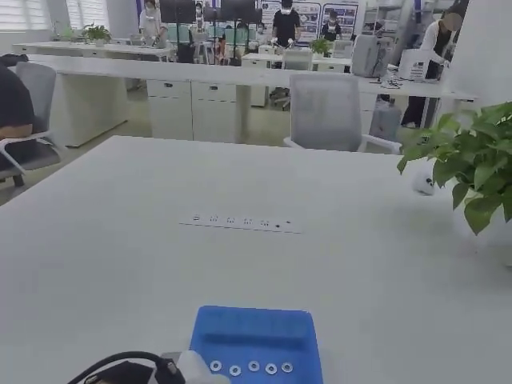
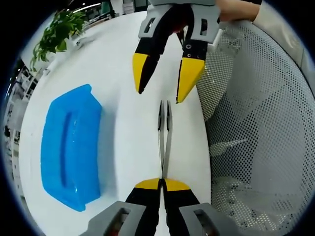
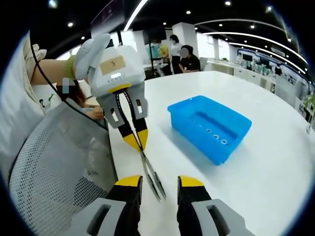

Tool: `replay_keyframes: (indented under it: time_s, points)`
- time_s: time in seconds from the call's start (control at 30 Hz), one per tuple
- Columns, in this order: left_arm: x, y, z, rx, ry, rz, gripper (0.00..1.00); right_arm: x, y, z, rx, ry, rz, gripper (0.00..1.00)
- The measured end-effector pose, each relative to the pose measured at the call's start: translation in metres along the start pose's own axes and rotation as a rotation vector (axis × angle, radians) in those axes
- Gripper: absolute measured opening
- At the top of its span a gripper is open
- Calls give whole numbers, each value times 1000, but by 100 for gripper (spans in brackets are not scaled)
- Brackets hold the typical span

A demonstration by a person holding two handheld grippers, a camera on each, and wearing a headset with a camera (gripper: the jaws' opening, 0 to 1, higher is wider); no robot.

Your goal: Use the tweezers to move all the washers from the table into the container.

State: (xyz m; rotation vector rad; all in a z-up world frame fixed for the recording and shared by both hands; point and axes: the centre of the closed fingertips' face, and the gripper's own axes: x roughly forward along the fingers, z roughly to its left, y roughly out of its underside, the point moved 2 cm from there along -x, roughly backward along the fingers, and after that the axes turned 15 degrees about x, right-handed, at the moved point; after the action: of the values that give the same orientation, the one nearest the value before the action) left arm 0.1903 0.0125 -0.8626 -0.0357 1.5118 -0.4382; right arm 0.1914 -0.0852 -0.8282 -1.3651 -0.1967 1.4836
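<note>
- Left gripper view: left gripper (image 2: 162, 184) fingers clenched on tweezers (image 2: 164, 135); right gripper (image 2: 162, 86) fingers released, either side of tips.
- Washers (image 3: 209, 132) lay in blue container (image 3: 194, 133).
- Risk: tweezers could drop during handover if left let go early.

**Colours and Patterns Noted at the Workbench**

The table (image 1: 120, 264) is seen as plain white, and the container (image 1: 254, 332) is coloured a bright, even blue. The washers (image 1: 253, 366) are shown as pale silvery rings against that blue. Yellow tips over black are borne by the jaws of the left gripper (image 2: 161, 183) and the right gripper (image 2: 159, 96) alike, with light grey housings behind. The tweezers (image 2: 164, 142) are rendered in dull metallic grey. A regular pattern of small dark dots is spread across the pale grey mesh chair (image 2: 256, 123). The plant (image 1: 472, 160) is coloured leafy green.
</note>
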Motion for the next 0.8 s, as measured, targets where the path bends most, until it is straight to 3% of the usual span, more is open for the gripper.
replay_keyframes:
  time_s: [0.1,0.3,0.37,0.43,0.6,0.7,0.8]
  points:
    - [0,-3,-1,-30,-5,-32,1,0,0,0,2,2,-1,25]
    - [-4,1,-4,-117,-46,-52,14,-3,-1,-1,20,6,-12,27]
    - [-8,3,-7,-151,-70,-77,19,-5,-1,-4,23,14,-14,28]
    - [-13,6,-11,-216,-109,-115,23,-8,-3,-6,22,23,-23,27]
    - [-34,14,-8,-417,-242,-246,38,-22,-21,-16,82,47,-141,31]
    - [-51,14,-2,-469,-340,-326,44,-34,-32,-21,105,65,-216,38]
    - [-75,14,7,-534,-468,-408,50,-46,-40,-25,85,95,-264,40]
